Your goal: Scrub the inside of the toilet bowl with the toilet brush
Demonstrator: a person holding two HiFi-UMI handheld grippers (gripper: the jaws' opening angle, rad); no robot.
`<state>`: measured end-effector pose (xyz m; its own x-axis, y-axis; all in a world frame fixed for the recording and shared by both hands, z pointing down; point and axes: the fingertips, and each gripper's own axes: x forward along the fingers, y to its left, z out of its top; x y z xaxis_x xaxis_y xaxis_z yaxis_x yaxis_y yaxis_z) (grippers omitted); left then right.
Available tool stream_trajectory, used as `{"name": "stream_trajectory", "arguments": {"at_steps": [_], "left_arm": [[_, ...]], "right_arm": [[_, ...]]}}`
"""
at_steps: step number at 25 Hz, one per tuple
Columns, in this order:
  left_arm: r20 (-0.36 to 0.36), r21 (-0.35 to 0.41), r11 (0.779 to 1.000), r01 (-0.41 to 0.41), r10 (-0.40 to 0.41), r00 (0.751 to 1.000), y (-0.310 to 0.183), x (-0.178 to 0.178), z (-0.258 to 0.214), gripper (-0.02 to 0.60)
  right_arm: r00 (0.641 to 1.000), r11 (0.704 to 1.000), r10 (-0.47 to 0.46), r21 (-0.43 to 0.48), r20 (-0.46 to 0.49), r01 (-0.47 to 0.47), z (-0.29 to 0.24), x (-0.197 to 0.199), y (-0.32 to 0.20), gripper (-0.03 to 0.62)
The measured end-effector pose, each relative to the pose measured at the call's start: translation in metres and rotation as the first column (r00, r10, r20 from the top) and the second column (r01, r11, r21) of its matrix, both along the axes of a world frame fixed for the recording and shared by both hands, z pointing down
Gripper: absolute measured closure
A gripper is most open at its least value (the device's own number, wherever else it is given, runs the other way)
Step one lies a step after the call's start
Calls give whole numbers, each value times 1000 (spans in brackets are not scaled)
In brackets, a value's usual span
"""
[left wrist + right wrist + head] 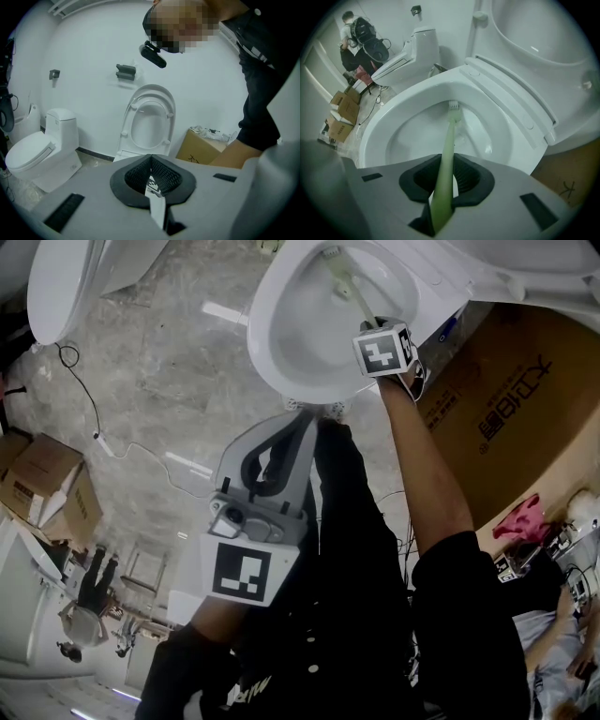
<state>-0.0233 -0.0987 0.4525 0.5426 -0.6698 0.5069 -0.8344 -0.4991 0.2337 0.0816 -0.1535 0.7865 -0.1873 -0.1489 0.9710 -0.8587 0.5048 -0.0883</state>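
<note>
The white toilet bowl (267,343) stands open, its seat and lid (534,28) raised. A pale green toilet brush (342,277) reaches down into it. My right gripper (368,324) hangs over the bowl's near rim, shut on the brush handle (449,140). The brush head (453,105) rests against the inner wall of the bowl (408,122), above the drain. My left gripper (298,427) is held back near the person's body, below the bowl, pointing at the toilet (149,123). In its own view the left gripper (151,173) is shut with nothing between its pads.
A second toilet (61,282) stands to the left with its lid down. A large cardboard box (506,418) sits right of the bowl, smaller boxes (47,484) at far left. A cable (94,409) runs across the stone floor. Another person (356,33) bends down far off.
</note>
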Motion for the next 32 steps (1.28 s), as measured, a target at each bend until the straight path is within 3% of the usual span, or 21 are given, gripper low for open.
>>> {"name": "stream_trajectory", "arguments": {"at_steps": [4, 10, 23, 32], "left_arm": [[-12, -10, 1000, -13, 13, 1000, 2, 1, -1, 557], [-15, -4, 1000, -25, 24, 1000, 4, 2, -2, 557], [-23, 7, 1000, -20, 20, 1000, 1, 0, -11, 557], [-22, 1, 999, -37, 37, 999, 0, -1, -10, 557]], "right_arm": [[991, 992, -115, 33, -67, 118, -4, 10, -10, 510], [935, 951, -293, 43, -201, 307, -13, 34, -27, 508], [948, 975, -222, -31, -230, 221, -21, 78, -15, 510], [934, 965, -259, -104, -247, 240, -29, 89, -18, 510]]}}
